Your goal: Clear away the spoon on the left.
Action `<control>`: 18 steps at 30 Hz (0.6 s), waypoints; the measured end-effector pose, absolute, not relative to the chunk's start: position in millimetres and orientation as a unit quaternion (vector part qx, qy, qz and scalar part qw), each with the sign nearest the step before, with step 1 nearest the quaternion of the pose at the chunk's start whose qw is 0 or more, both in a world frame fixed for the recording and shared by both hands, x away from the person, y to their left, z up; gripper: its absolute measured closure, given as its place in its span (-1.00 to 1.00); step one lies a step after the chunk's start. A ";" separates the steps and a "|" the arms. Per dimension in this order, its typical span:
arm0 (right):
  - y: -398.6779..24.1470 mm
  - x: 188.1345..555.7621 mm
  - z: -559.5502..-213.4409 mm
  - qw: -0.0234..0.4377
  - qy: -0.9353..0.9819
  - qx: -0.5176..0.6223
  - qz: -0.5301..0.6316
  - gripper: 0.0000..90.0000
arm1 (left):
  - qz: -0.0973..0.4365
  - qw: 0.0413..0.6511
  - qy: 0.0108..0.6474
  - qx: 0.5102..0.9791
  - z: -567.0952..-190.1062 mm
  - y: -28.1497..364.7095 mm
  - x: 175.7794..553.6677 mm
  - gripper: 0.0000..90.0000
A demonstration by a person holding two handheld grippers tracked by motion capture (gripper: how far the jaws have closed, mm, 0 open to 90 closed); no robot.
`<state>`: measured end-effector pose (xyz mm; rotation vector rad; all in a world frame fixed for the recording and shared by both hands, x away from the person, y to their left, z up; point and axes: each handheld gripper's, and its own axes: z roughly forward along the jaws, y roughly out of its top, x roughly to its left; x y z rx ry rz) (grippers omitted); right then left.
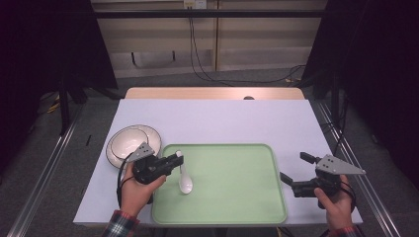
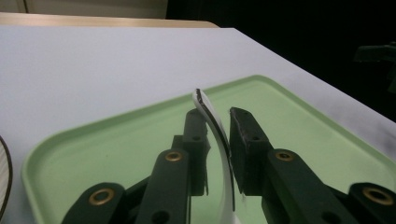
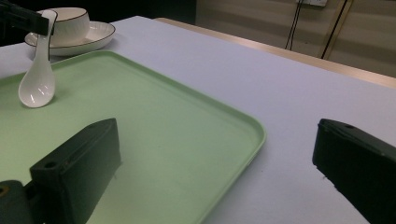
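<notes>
Left gripper [image 1: 175, 159] sits over the near-left corner of the green tray [image 1: 237, 197], jaws pointing toward the tray's middle. A white ceramic spoon [image 1: 185, 178] stands between its jaws: the handle tip is up betw. the pads, and the bowl end rests on the tray floor just below & in front of the claw.

In the left gripper view the spoon handle [image 2: 219, 140] runs up the gap w/ a dark trim line on its edge. One pad looks right against it; the other shows a thin sliver of space. Jaws are close together, w/ no firm clamp visible, so the spoon reads as let go, leaning on one pad rather than squeezed. In the right gripper view the spoon [image 3: 38, 74] hangs tilted from the left claw's tip, bowl end on the tray.

Behind the left gripper, off the tray's far-left corner, a white bowl [image 1: 129, 142] w/ dark rim sits on a matching plate [image 1: 154, 134]. Both are on the pale table [image 1: 217, 118], near the claw but apart from it.

Right gripper [image 1: 292, 169] is held at the tray's right edge, jaws spread wide, nothing betw. them. The tray rim [image 3: 252, 126] and bare table lie in the gap ahead of it. It is well apart from the spoon.
</notes>
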<state>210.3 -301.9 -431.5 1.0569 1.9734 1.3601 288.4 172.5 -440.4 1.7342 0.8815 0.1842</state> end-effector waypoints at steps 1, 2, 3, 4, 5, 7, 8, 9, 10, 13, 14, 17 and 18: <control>-301.9 210.5 -431.6 0.259 0.728 0.389 0.502 -0.99 | 0.077 0.559 0.375 0.736 -441.6 173.0 289.0 0.71; -302.0 210.6 -431.7 0.259 0.728 0.390 0.501 -0.99 | 0.079 0.559 0.376 0.735 -442.1 173.0 289.3 0.70; -302.0 210.7 -431.9 0.257 0.727 0.389 0.503 -0.99 | 0.075 0.560 0.373 0.736 -443.5 173.7 290.7 0.70; -302.1 210.6 -432.0 0.257 0.728 0.389 0.503 -0.99 | 0.078 0.559 0.375 0.735 -444.0 173.6 291.1 0.69; -302.1 210.6 -432.0 0.257 0.728 0.389 0.503 -0.99 | 0.078 0.559 0.375 0.735 -444.0 173.6 291.1 0.68; -302.8 210.5 -431.6 0.258 0.728 0.389 0.502 -0.99 | 0.085 0.555 0.380 0.735 -444.9 173.0 291.4 0.68; -303.0 210.4 -431.5 0.260 0.726 0.390 0.502 -0.99 | 0.084 0.553 0.378 0.738 -444.9 173.4 291.9 0.68; -303.5 210.3 -431.5 0.256 0.725 0.392 0.505 -0.99 | 0.084 0.552 0.377 0.739 -445.9 173.7 293.0 0.67; -303.9 210.1 -431.4 0.259 0.723 0.395 0.504 -0.99 | 0.080 0.555 0.375 0.738 -446.8 174.0 293.8 0.67; -304.3 210.3 -431.7 0.259 0.723 0.395 0.504 -0.99 | 0.081 0.555 0.377 0.737 -447.8 174.0 294.6 0.66; -304.1 210.3 -431.8 0.259 0.726 0.392 0.502 -0.99 | 0.084 0.551 0.381 0.738 -447.9 173.9 294.8 0.66; -303.4 210.6 -432.1 0.258 0.726 0.389 0.505 -0.99 | 0.080 0.553 0.377 0.739 -449.5 173.5 297.3 0.65; -303.4 210.6 -432.1 0.258 0.726 0.389 0.505 -0.99 | 0.080 0.553 0.377 0.739 -449.5 173.5 297.3 0.64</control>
